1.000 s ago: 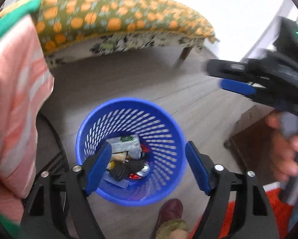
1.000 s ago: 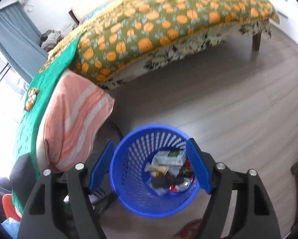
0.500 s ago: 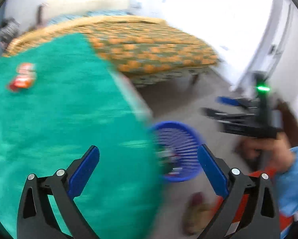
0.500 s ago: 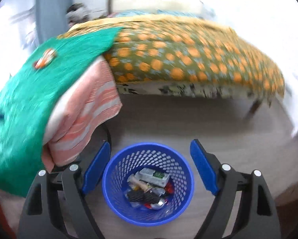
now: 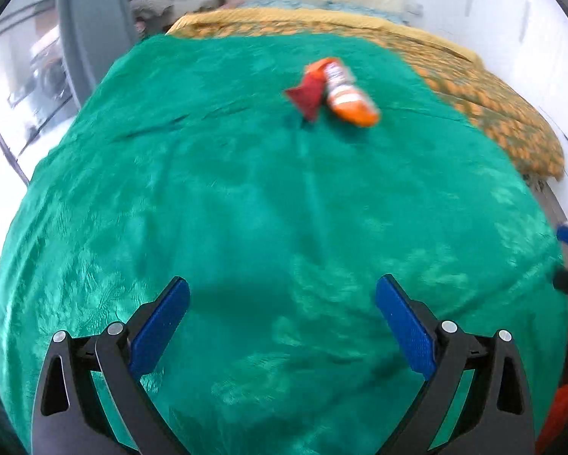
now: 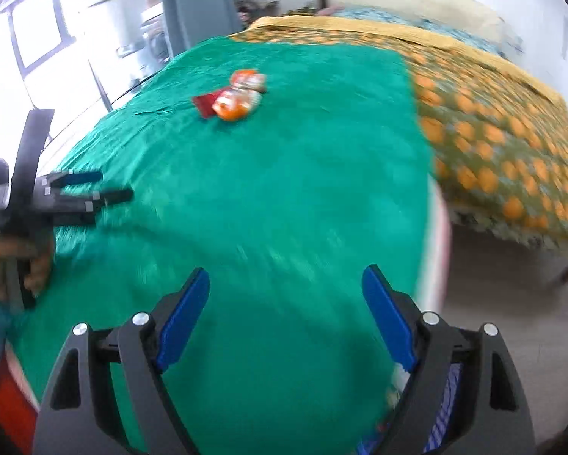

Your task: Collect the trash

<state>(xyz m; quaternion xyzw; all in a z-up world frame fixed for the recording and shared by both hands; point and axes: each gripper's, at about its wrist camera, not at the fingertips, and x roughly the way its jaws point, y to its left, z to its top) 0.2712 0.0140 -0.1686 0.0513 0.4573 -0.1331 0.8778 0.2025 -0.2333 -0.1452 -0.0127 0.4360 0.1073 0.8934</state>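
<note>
An orange snack packet (image 5: 346,93) and a red wrapper (image 5: 306,96) lie together on the green blanket (image 5: 246,208), far from both grippers. They also show in the right wrist view as the orange packet (image 6: 242,100) and the red wrapper (image 6: 207,104). My left gripper (image 5: 282,320) is open and empty above the blanket; it also shows at the left of the right wrist view (image 6: 94,189). My right gripper (image 6: 286,309) is open and empty. A sliver of the blue basket (image 6: 441,436) shows behind its right finger.
The bed's orange-dotted cover (image 6: 492,121) lies to the right of the green blanket (image 6: 284,189). Bare wood floor (image 6: 511,303) lies at the right. A grey curtain (image 5: 83,34) and windows stand at the back left.
Both grippers have swung up from above the blue trash basket to face the green blanket and the snack wrappers. Both stay open and empty.
</note>
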